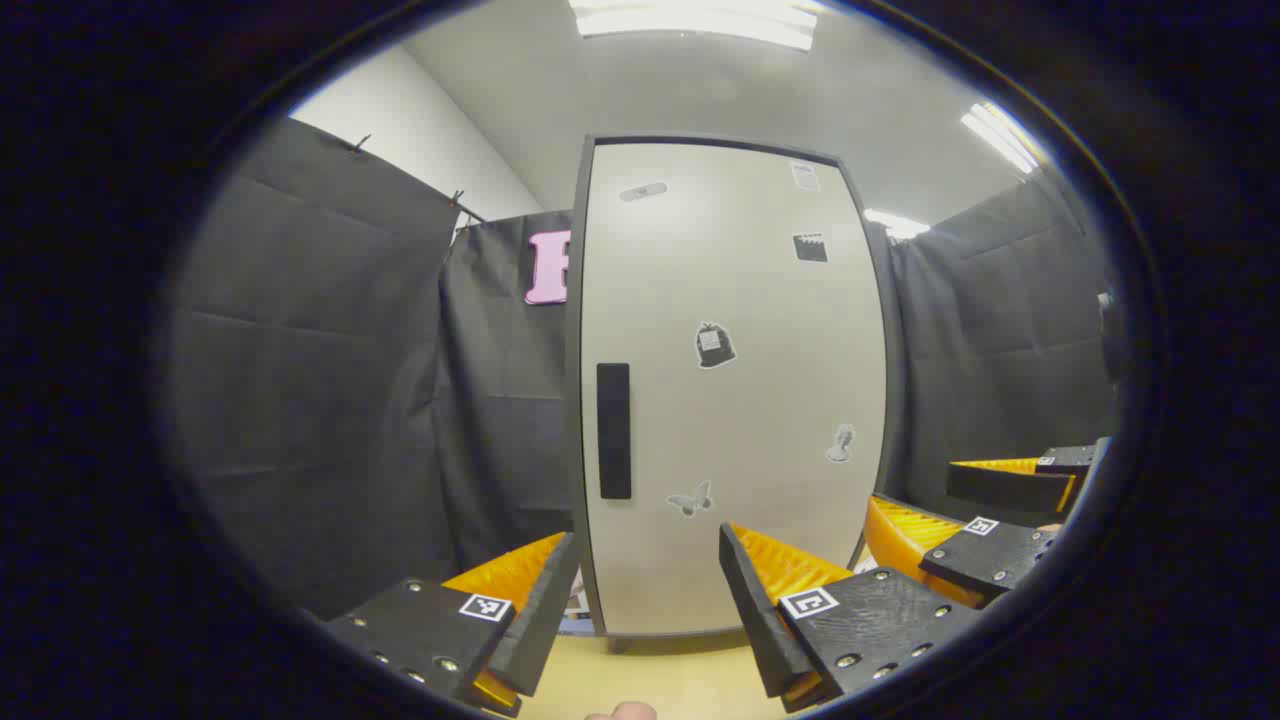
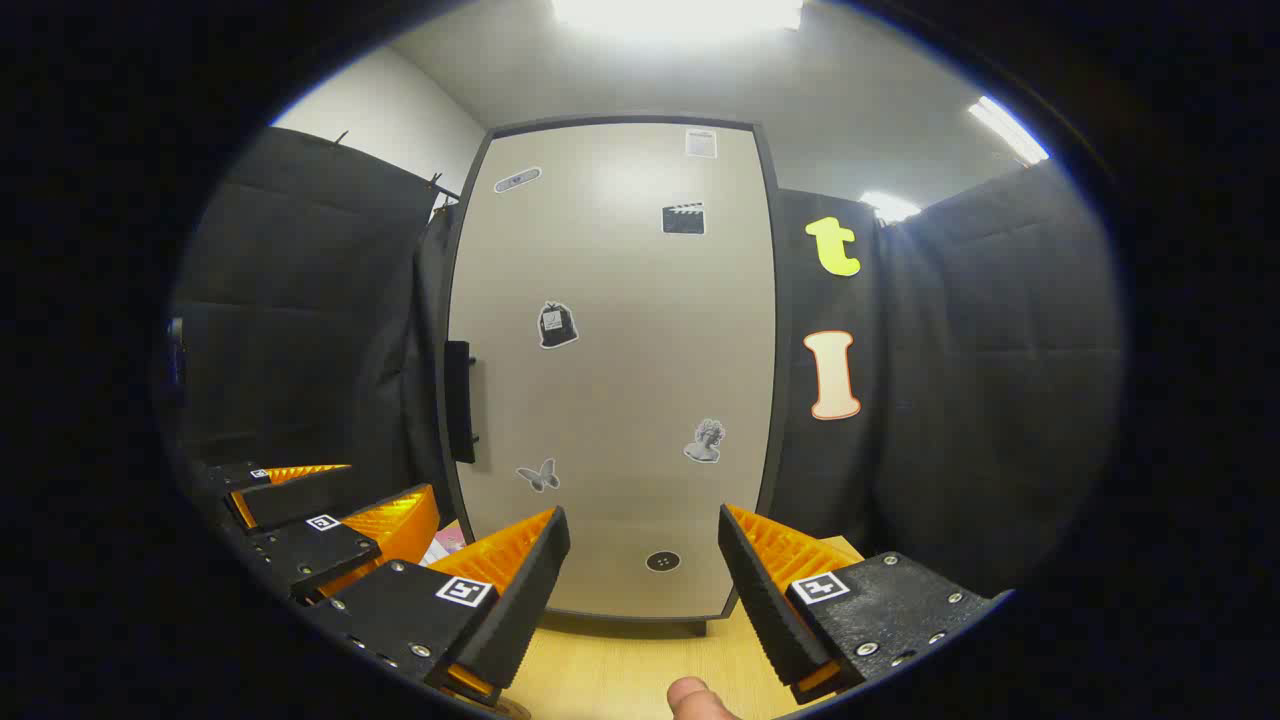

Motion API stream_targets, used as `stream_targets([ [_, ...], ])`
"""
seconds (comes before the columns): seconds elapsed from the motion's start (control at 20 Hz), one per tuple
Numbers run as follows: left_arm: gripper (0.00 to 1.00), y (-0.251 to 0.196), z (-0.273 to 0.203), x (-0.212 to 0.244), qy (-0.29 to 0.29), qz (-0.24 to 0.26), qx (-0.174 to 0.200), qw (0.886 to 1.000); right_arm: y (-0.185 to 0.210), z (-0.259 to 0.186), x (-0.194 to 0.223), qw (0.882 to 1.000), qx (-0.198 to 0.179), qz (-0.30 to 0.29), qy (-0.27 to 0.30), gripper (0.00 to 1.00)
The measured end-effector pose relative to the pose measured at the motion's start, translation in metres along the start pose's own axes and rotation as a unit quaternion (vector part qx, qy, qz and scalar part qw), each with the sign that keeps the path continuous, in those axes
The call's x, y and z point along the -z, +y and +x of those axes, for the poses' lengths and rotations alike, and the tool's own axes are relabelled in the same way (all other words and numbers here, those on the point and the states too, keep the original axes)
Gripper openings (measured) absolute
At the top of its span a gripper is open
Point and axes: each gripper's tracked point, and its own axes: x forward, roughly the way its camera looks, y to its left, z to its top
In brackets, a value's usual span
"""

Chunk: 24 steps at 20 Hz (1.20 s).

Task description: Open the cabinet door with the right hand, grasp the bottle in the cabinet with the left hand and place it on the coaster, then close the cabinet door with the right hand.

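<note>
Facing pale, sticker-dotted cabinet door (image 1: 730, 390)

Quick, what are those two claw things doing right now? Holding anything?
Left gripper: open, holding nothing, facing the shut cabinet door.
Right gripper: open, holding nothing, short of the handle.

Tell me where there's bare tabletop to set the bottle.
Bare wooden table shows in front of the closed cabinet, between the right gripper fingers. Left of the cabinet base is crowded: the left gripper and some papers.
</note>
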Motion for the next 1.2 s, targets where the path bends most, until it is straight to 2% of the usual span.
stream_targets([
  [0.35,0.81,0.003,-0.002,-0.005,-0.007,0.007,-0.003,1.0,-0.011,0.002,-0.001,1.0,0.011,0.006,-0.004,0.94],
  [0.4,0.77,0.003,-0.002,-0.004,-0.007,0.004,-0.004,1.0,-0.014,0.002,-0.002,1.0,0.014,0.006,-0.006,0.94],
  [0.75,0.77,0.002,-0.001,-0.006,-0.009,0.008,0.0,1.0,-0.021,0.006,-0.003,1.0,0.017,0.008,-0.007,0.94],
  [0.8,0.81,0.0,0.0,-0.005,-0.009,0.009,0.001,1.0,-0.022,0.006,-0.003,1.0,0.016,0.008,-0.007,0.94],
  [1.2,0.81,0.0,0.0,-0.007,-0.009,0.012,-0.003,1.0,-0.027,0.013,-0.002,1.0,0.014,0.007,-0.007,0.94],
])
